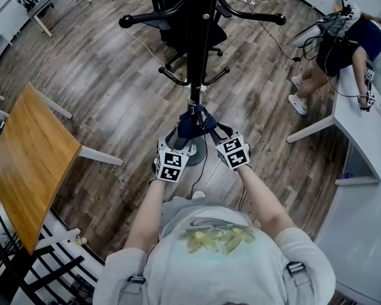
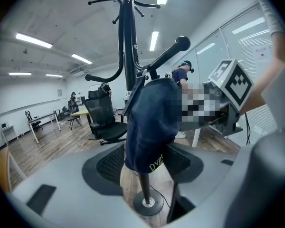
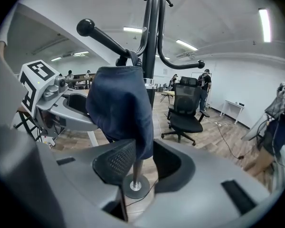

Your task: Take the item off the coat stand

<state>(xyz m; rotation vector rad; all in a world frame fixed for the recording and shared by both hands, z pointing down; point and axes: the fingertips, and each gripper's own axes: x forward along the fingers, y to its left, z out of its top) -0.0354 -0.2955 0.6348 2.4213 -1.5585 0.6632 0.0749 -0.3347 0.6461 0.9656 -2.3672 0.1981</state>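
My left gripper (image 2: pixel 145 165) had its jaws standing wide, one pad on either side of the lower hem of the navy cloth item (image 2: pixel 149 122). The hem dipped between them, but I could not see the pads pressing it, so I counted nothing as held yet. The item hung directly ahead of that gripper and above its jaws, looped over an upward-slanting peg (image 2: pixel 168 53) of the coat stand (image 2: pixel 128 42), and draped down in front of the pole. My right gripper (image 3: pixel 145 163) faced it from the opposite side, jaws likewise apart with a lower corner of the cloth hanging between the pads. I judged this to be the grasping step, with the item not yet off the stand. Next I would need both grippers to close firmly on the fabric, then lift it up along the peg's slant until the loop cleared the knobbed tip.
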